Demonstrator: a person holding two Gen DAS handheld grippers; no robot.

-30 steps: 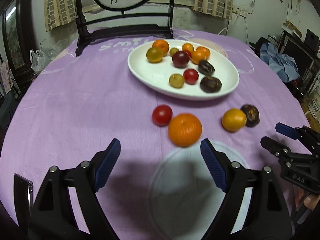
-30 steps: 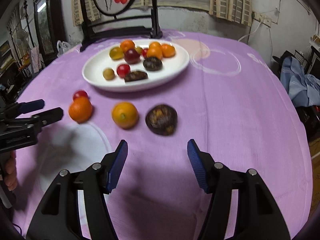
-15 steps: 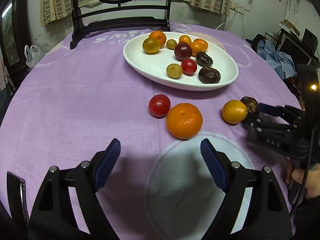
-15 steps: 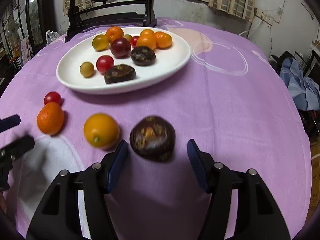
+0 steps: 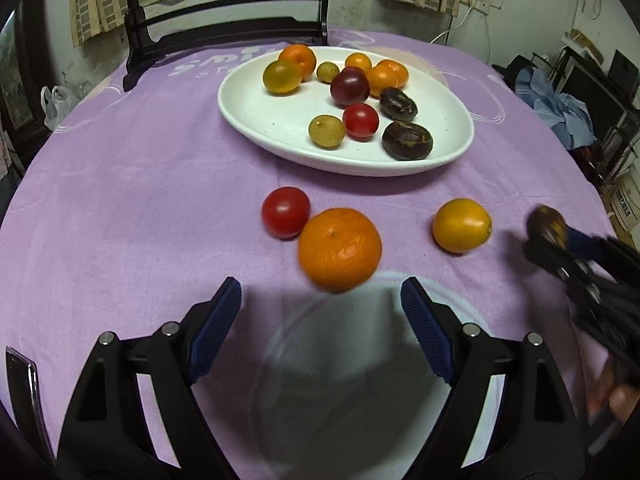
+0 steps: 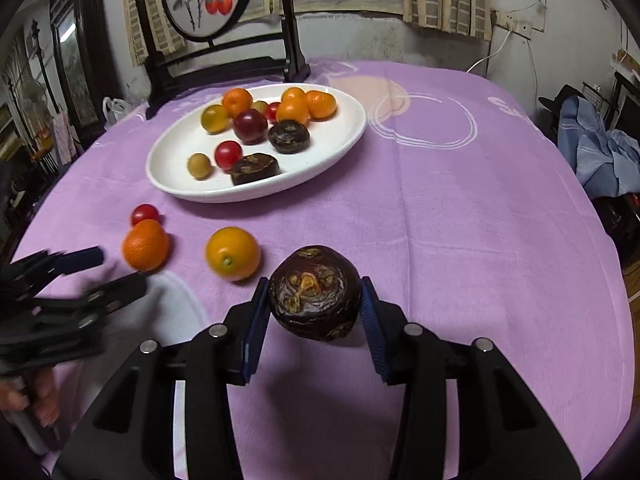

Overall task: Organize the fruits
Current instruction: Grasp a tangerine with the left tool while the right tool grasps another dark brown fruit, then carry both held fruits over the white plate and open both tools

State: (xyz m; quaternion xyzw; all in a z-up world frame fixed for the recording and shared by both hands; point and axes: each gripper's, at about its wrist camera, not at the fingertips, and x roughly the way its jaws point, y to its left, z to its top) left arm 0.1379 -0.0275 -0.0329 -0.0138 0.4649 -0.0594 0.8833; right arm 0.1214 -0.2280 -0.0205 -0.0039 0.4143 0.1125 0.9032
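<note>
While the right gripper [image 6: 314,306] closes its blue pads on a dark fruit [image 6: 314,292], the pads sit against both sides of it and hold it just above the purple cloth [image 6: 460,240]. From the left wrist view, that same fruit [image 5: 544,224] shows at three o'clock, blurred, at the tip of the right gripper.

The left gripper [image 5: 320,320] hangs with its jaws wide apart and nothing between them. Just ahead of it, at twelve o'clock, lies an orange [image 5: 339,249], touching a red tomato [image 5: 285,212] at its eleven o'clock. A yellow fruit [image 5: 461,225] lies apart at the orange's three o'clock, between the orange and the held dark fruit.

Farther off at twelve o'clock rests a white oval plate [image 5: 260,116]. It holds several small fruits: orange ones and a yellow-green one toward the far rim, a dark red plum in the middle, a red tomato, a pale green fruit and two more dark fruits nearer the front.

A dark chair [image 5: 224,36] stands beyond the table. A person's fingers [image 6: 38,404] grip the left gripper's handle.
</note>
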